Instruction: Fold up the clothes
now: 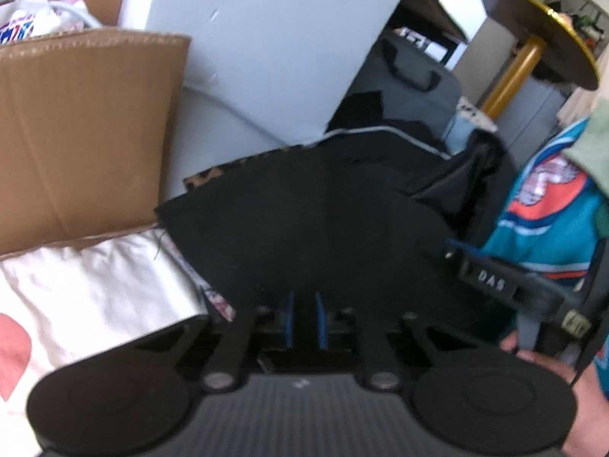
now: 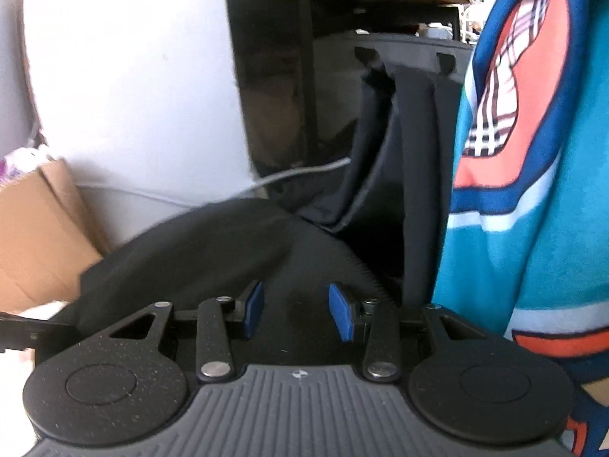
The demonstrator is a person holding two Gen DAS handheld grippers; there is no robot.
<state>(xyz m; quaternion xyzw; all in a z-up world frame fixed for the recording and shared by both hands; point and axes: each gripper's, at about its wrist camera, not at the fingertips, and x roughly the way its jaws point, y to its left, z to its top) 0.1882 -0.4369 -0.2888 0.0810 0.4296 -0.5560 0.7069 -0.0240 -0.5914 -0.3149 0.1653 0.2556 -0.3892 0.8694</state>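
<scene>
While left tongs pinch, black garment ahead.

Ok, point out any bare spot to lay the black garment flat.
Barest: the white cloth below the cardboard box, left of the black garment. A pale strip runs between box and garment. To the right it is crowded: a dark bag and the teal jersey.
</scene>
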